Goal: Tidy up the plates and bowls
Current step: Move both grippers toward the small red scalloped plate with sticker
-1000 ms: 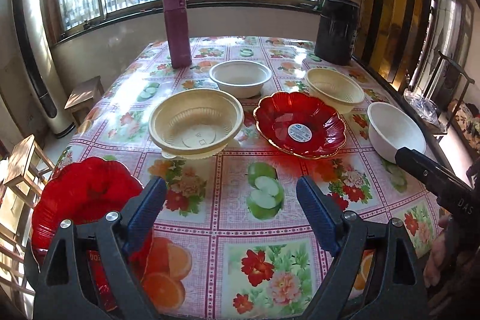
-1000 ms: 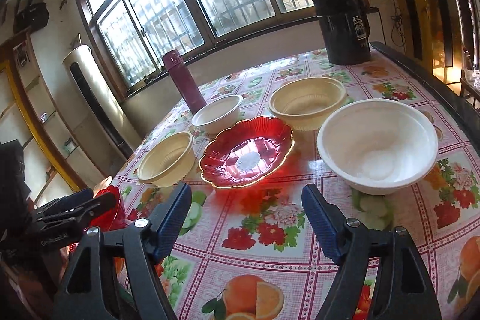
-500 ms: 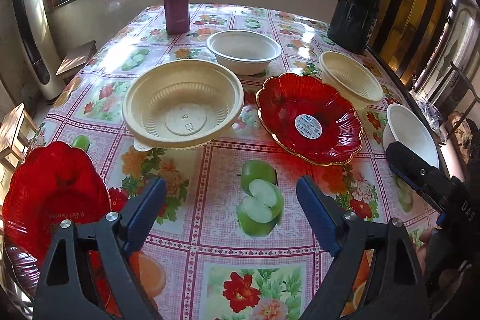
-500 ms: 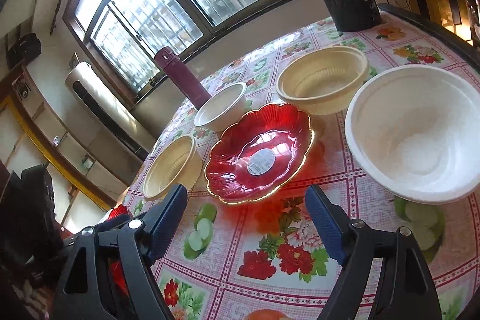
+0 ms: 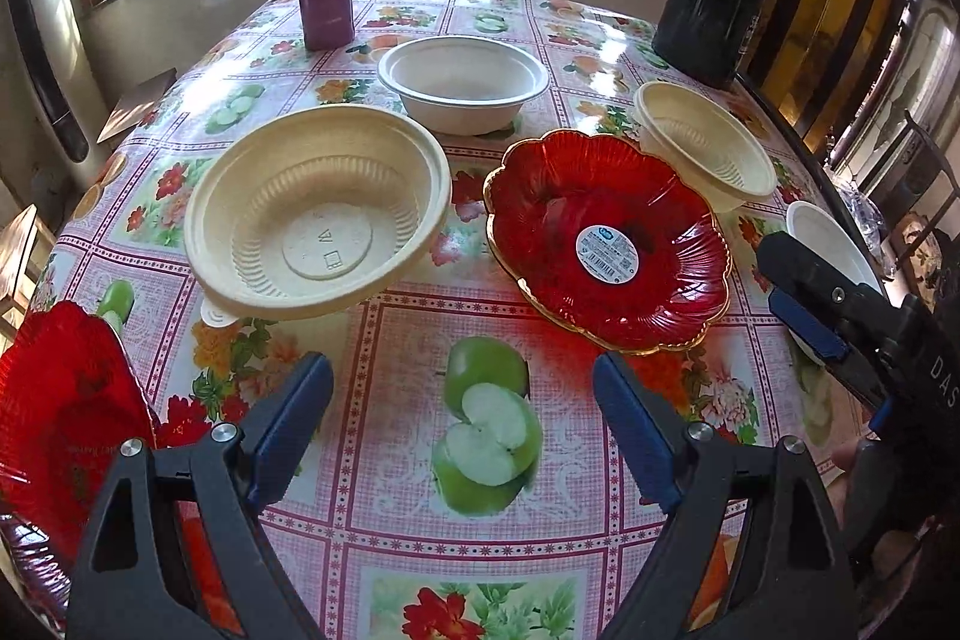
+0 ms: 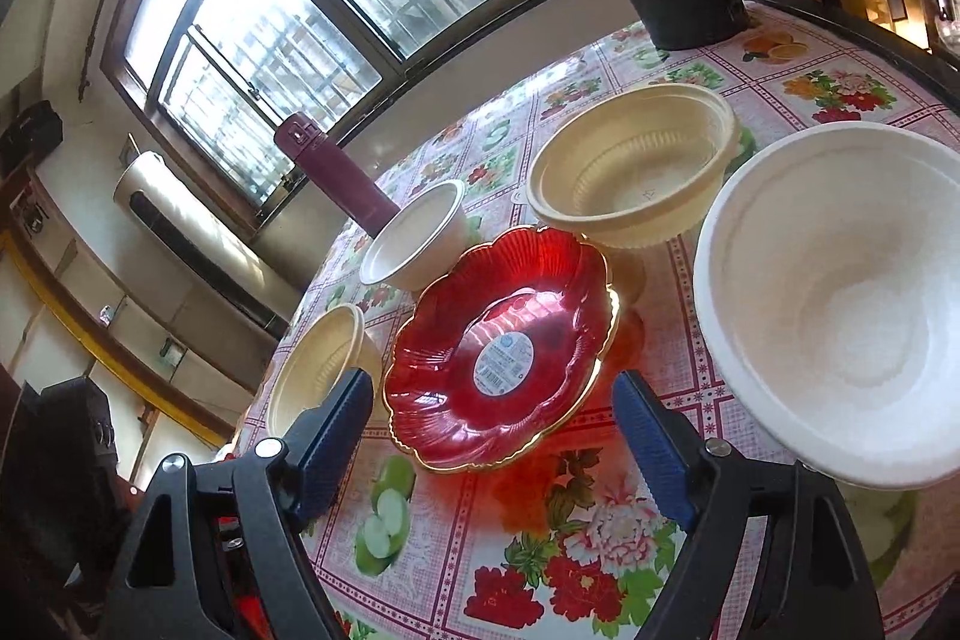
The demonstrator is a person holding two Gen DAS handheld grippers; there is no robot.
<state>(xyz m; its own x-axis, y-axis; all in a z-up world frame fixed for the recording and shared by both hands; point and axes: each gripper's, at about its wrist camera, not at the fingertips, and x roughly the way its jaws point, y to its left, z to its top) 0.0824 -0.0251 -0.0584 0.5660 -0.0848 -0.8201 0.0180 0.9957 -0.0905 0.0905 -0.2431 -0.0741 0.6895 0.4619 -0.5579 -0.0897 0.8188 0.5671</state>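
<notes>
Left wrist view: the left gripper [image 5: 462, 394] hangs over bare tablecloth [image 5: 384, 328], fingers wide and holding nothing. A cream bowl [image 5: 318, 214] sits just ahead to its left, a red plate [image 5: 606, 238] ahead to its right, a white bowl [image 5: 463, 82] and a second cream bowl [image 5: 705, 151] farther back. Another red plate [image 5: 66, 412] lies at the near left edge. Everything sits apart, unstacked, so sorting seems barely begun.

Right wrist view: the right gripper [image 6: 492, 430] has wide, empty fingers, with the red plate [image 6: 501, 346] just ahead between them, probably its target. A big white bowl [image 6: 840, 304] sits close on the right.
</notes>
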